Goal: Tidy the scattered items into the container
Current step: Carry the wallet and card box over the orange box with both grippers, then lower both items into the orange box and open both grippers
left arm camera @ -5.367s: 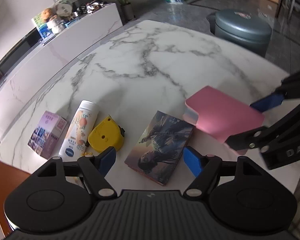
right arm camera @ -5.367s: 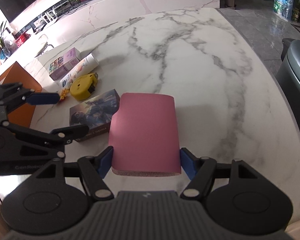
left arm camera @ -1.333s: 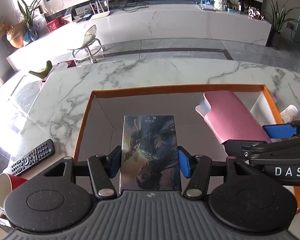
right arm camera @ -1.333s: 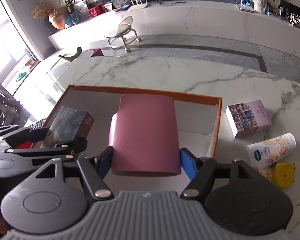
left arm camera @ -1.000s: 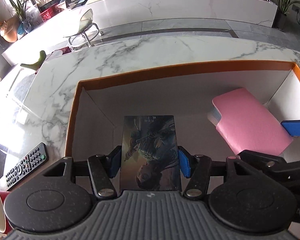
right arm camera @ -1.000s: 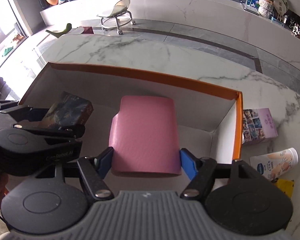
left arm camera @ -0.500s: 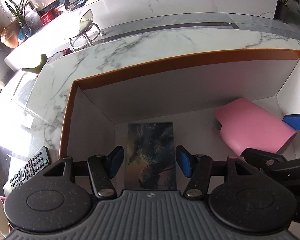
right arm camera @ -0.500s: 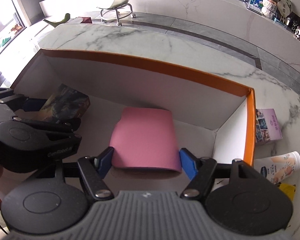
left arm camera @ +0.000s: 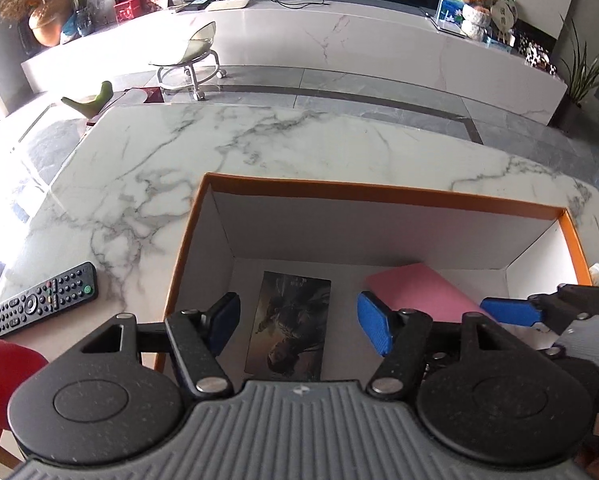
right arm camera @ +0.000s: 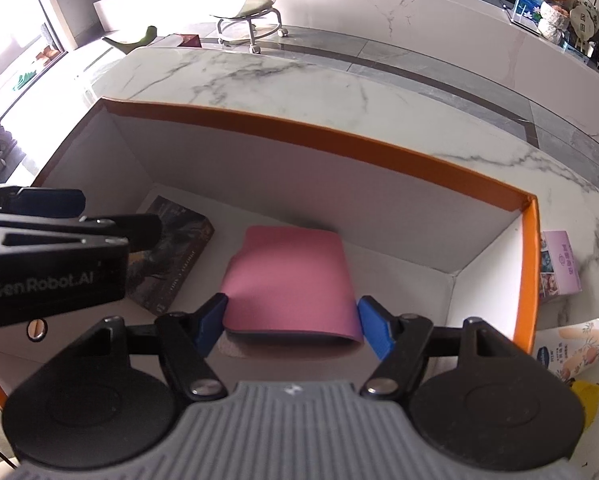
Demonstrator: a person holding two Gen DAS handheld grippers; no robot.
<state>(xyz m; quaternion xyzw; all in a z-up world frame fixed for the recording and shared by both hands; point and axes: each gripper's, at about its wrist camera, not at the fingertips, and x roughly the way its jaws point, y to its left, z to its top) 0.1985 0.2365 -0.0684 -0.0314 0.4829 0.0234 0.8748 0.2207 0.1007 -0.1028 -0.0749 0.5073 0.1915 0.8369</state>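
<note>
The left gripper (left arm camera: 297, 320) has let go of the book (left arm camera: 289, 326), and its jaws are opening, clear on both sides; the book now lies flat on the floor of the box (left arm camera: 379, 194). The right gripper (right arm camera: 291, 326) stays clamped on the pink pad (right arm camera: 289, 280), low inside the box. The carton (right arm camera: 559, 266) and bottle (right arm camera: 575, 346) wait outside on the table (left arm camera: 139, 184).

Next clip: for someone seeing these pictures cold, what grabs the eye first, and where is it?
The big orange-rimmed box fills the marble table's middle. Inside it, the right gripper is shut on a pink pouch low over the floor, while the dark illustrated box lies flat at the left, below the left gripper, whose jaws are opening clear of it. A black remote lies on the table left of the box.
</note>
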